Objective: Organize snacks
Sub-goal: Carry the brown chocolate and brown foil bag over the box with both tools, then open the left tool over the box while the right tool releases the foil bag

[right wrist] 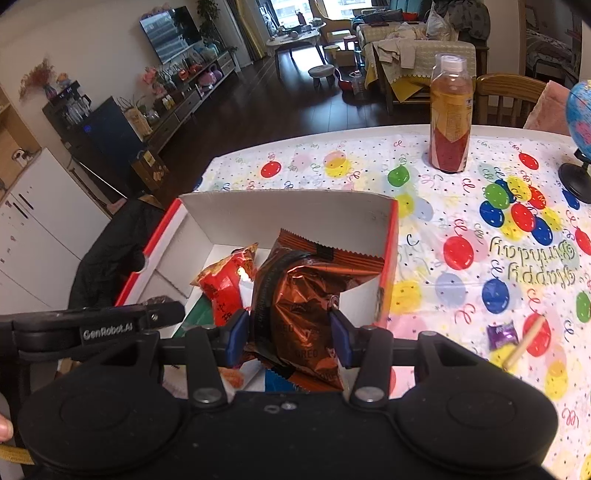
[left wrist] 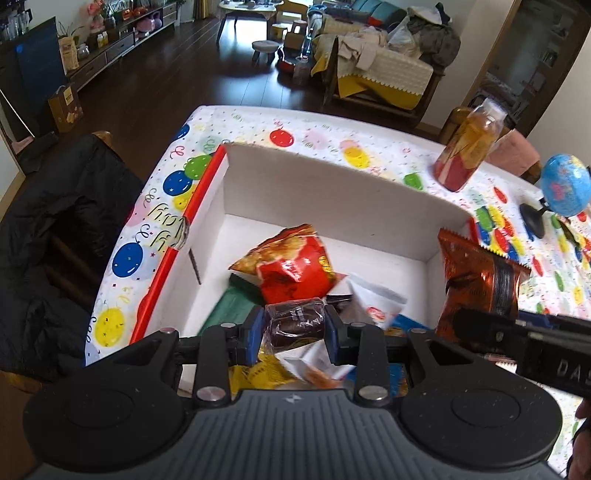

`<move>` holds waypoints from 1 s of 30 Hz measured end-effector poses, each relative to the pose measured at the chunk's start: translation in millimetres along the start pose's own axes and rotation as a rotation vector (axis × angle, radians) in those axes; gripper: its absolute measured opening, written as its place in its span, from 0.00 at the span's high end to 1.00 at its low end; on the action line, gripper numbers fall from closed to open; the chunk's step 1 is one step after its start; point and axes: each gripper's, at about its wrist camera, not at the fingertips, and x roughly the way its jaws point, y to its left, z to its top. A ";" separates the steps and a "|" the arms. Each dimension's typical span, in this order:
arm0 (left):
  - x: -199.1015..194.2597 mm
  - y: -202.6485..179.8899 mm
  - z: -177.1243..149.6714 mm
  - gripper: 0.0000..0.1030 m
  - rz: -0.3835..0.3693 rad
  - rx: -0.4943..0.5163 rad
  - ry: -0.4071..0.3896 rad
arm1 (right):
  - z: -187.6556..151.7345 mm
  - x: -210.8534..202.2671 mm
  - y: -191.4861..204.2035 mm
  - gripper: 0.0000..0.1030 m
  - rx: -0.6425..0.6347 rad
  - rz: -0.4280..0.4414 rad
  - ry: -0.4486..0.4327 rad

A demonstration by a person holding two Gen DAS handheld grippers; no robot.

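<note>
**Snack sort: both grippers loaded, over box**

- L gripper: jaws narrow, clamped on small dark-wrapped snack, held over box.
- R gripper: jaws part-open, pinching brown foil packet, above box's right side.
- Box: white inside, red outside; holds red chip bag and other packets.
- Surface: table w/ balloon-print cloth; juice bottle, globe, purple candy on it.
- Room: dark wood floor, TV, sofa, coffee table.
</note>
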 end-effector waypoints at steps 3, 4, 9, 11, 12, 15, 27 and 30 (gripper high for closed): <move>11.5 2.0 1.8 0.68 0.008 0.015 0.016 | 5.0 15.3 -1.0 0.55 -0.001 -0.013 0.019; 15.2 1.9 2.1 0.68 0.011 0.022 0.021 | 6.0 19.6 -1.8 0.55 -0.001 -0.020 0.023; 32.7 0.6 -0.2 0.68 0.031 0.053 0.042 | 7.8 39.1 -2.8 0.55 -0.005 -0.035 0.060; 37.8 -0.4 -1.0 0.68 0.031 0.059 0.051 | 7.0 44.3 -2.9 0.55 -0.007 -0.036 0.072; 39.4 -1.2 -1.3 0.68 0.030 0.064 0.054 | 6.7 47.0 -2.8 0.55 -0.009 -0.037 0.077; 42.8 -2.2 -3.0 0.68 0.017 0.069 0.057 | 5.4 51.6 -3.0 0.54 -0.007 -0.038 0.089; 45.6 -8.9 -9.6 0.54 0.002 0.096 0.062 | 2.7 47.8 -3.3 0.26 -0.002 -0.037 0.060; 40.0 -9.3 -10.5 0.50 -0.003 0.094 0.051 | 1.7 44.0 -3.6 0.25 0.001 -0.021 0.057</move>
